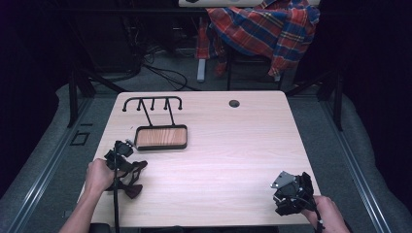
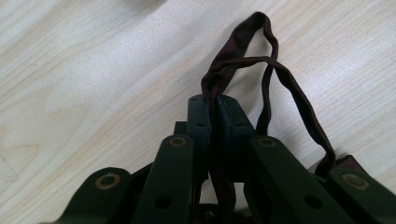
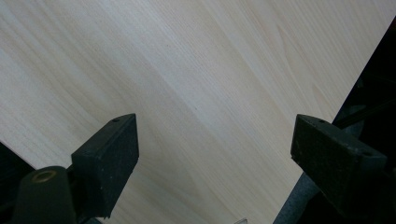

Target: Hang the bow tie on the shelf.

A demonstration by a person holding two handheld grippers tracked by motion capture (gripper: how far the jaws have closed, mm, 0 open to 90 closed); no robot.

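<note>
Black jaws fill the bottom of my left gripper view, and my left gripper (image 2: 215,116) is clenched on the dark red strap (image 2: 222,77) of a small cloth pouch; the pads meet with the strap pinched between them, and two loops of it rise toward the upper middle of that frame. From the high view the pouch (image 1: 132,180) lies at the lower left of the table (image 1: 233,145), beside my left hand (image 1: 99,175). My right gripper (image 3: 215,144) sits at the lower right of the high view, jaws released and wide apart, nothing but bare wood between them

To do this step well I judge that I should lift straight and slowly, so the thin strap does not slide out of the pads and the pouch hangs free before I carry it. The black hook rack (image 1: 154,121) with its wooden base stands in the upper left of the table, well apart from the pouch; if that is the goal, I want the loop held open and facing a hook. My right gripper can steady the rack
</note>
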